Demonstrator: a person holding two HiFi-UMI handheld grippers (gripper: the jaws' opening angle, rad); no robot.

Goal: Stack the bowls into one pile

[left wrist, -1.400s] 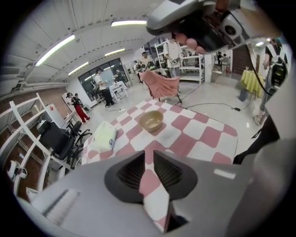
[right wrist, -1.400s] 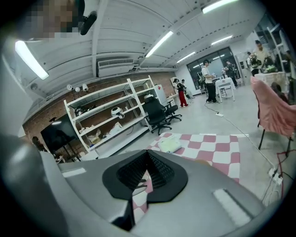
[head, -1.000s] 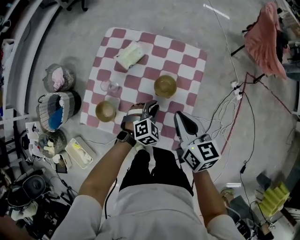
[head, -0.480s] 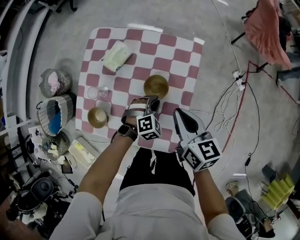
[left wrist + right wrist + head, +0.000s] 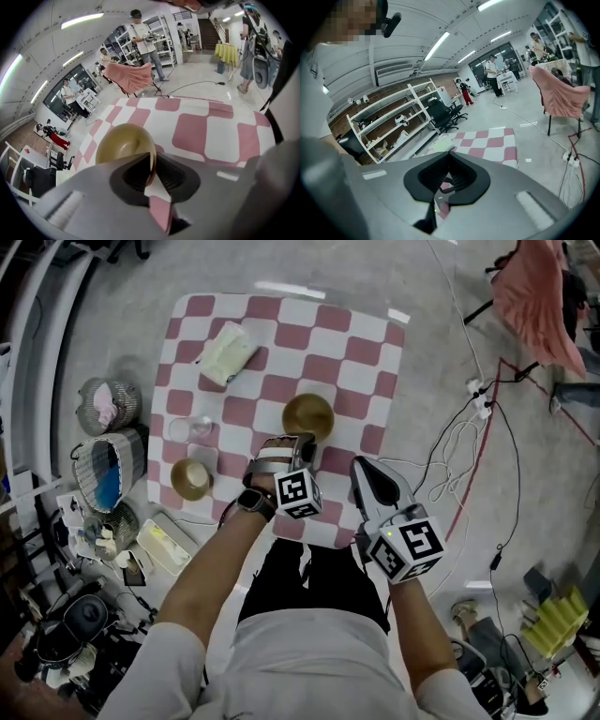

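Observation:
A large golden bowl (image 5: 308, 416) sits near the middle of the red-and-white checkered mat (image 5: 366, 362). A smaller golden bowl (image 5: 190, 479) rests at the mat's left edge. My left gripper (image 5: 302, 442) is at the large bowl's near rim. In the left gripper view the jaws stand almost together, with the rim of the large bowl (image 5: 123, 143) pinched between the tips of that gripper (image 5: 151, 165). My right gripper (image 5: 367, 471) hangs over the mat's near right corner. It is shut with nothing in it (image 5: 448, 158).
On the mat's left part are a clear glass (image 5: 200, 427) and a pale tissue pack (image 5: 228, 352). Baskets (image 5: 111, 465) and clutter line the floor at left. Cables (image 5: 469, 442) run along the floor at right, and pink cloth (image 5: 534, 296) hangs further back.
My left gripper has come forward to the large bowl's near rim and its jaws now pinch that rim. The head view has shifted slightly. The right gripper has barely moved.

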